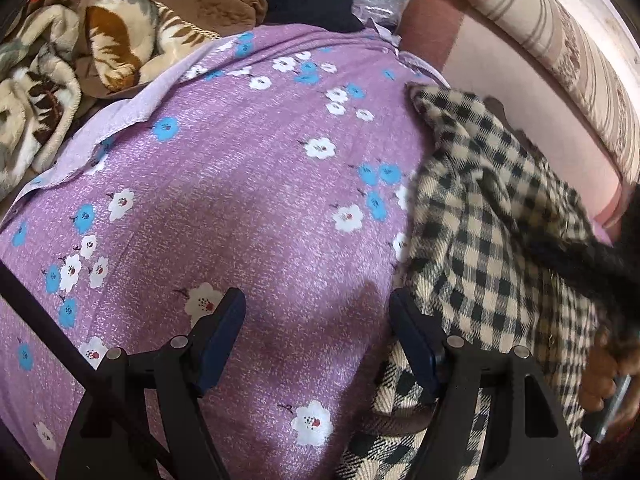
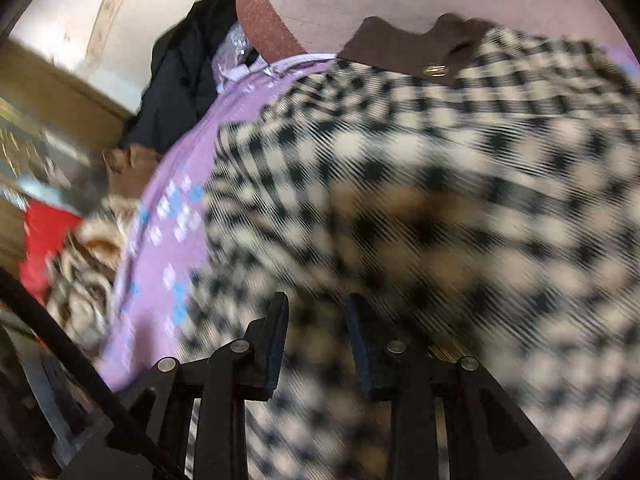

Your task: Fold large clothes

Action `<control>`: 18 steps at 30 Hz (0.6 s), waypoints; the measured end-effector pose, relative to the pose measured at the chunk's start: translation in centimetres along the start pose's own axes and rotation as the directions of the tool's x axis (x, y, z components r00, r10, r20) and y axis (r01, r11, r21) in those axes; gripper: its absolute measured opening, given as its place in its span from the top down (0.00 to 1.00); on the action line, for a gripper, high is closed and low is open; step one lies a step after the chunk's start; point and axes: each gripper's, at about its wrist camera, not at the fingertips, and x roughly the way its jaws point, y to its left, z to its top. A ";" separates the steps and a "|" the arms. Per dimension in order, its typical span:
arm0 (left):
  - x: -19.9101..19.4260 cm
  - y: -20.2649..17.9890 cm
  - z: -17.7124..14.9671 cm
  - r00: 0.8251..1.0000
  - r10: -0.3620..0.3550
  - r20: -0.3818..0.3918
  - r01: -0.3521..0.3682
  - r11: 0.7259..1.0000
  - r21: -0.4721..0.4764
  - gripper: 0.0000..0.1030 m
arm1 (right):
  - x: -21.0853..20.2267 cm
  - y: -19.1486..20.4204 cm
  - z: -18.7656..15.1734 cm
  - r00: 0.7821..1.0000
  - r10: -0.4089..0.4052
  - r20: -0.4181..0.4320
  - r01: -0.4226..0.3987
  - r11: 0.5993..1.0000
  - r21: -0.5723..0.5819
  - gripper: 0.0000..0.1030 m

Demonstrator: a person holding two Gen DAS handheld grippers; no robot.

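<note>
**Checked coat along the bed's right side**

Nearest me, my left gripper hangs over the purple flowered bedsheet, fingers spread wide and holding nothing; its right finger sits at the hem edge of the checked coat. The coat runs lengthwise away from me, brown collar at the far end near the pink headboard. My right gripper hovers above the blurred check cloth, fingers parted, nothing between them. Far left lies a heaped blanket.
</note>
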 end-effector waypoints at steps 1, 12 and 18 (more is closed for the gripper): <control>0.0 -0.2 -0.2 1.000 0.009 0.000 -0.009 1.000 0.018 0.29 | -1.4 -0.5 -0.9 1.000 -0.011 0.007 0.011 1.000 -0.012 0.69; -0.9 -0.7 -3.1 0.990 -0.131 -0.055 0.136 0.984 0.114 0.29 | -16.9 -13.3 -13.6 0.943 -0.307 0.129 0.290 0.947 0.134 0.60; -2.1 -1.9 -6.5 0.957 -0.260 -0.126 0.273 0.956 0.107 0.39 | -19.2 -16.9 -18.2 0.958 -0.238 0.161 0.196 0.951 0.237 0.60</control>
